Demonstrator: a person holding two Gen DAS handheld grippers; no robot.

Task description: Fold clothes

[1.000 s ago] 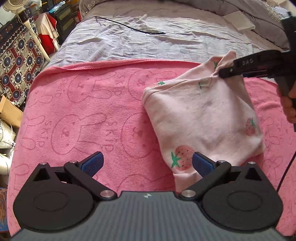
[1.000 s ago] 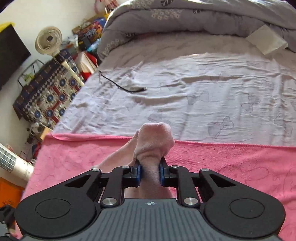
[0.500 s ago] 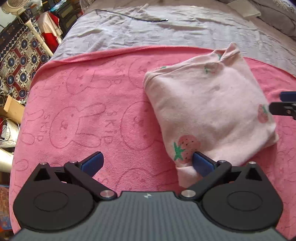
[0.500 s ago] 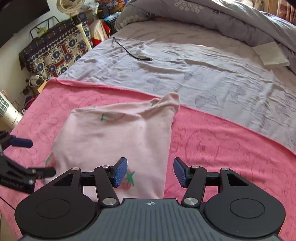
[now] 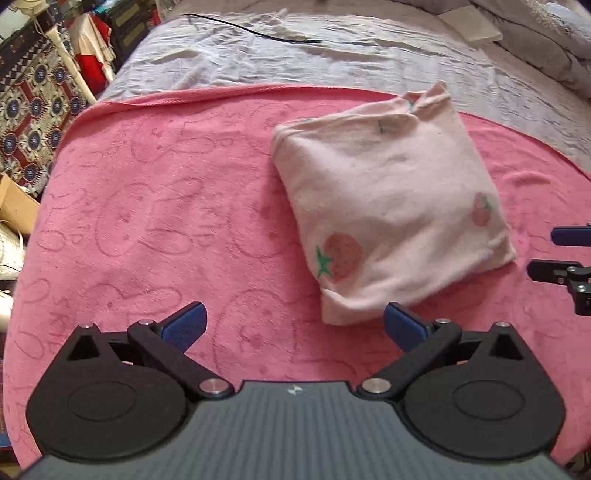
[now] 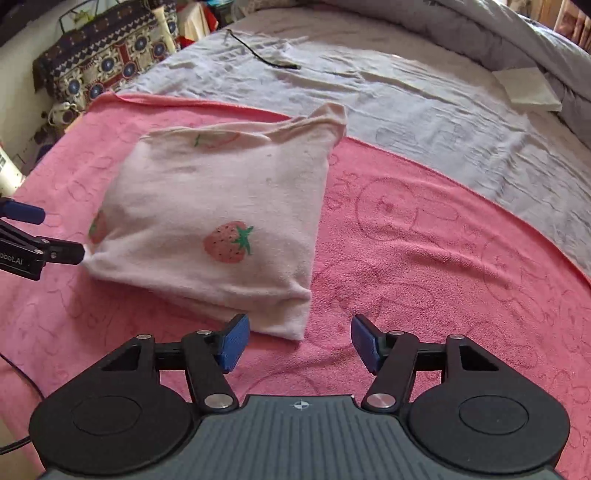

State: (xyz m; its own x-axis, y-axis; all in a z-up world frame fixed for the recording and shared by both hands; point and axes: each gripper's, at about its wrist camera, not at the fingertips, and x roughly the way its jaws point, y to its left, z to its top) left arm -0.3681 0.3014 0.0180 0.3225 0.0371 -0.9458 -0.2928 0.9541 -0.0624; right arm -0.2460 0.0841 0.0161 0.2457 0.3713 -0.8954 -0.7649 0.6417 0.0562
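My right-hand view alone shows the big strawberry print centred on the folded pink garment [image 6: 221, 206]. The garment lies on the pink towel [image 5: 155, 192] over the bed [image 6: 424, 96], its long axis running away from me, loose corner farthest. My left tongs [image 5: 293, 325] gape wide, empty. My right tongs [image 6: 297, 343] have just been opening, nothing between them.

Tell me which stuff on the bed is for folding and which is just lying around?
For the folding:
- pink strawberry garment, folded
- pink towel under it
- left gripper, open
- right gripper, open, its jaws just opening

Just lying about:
- black cable
- white folded paper
- grey sheet
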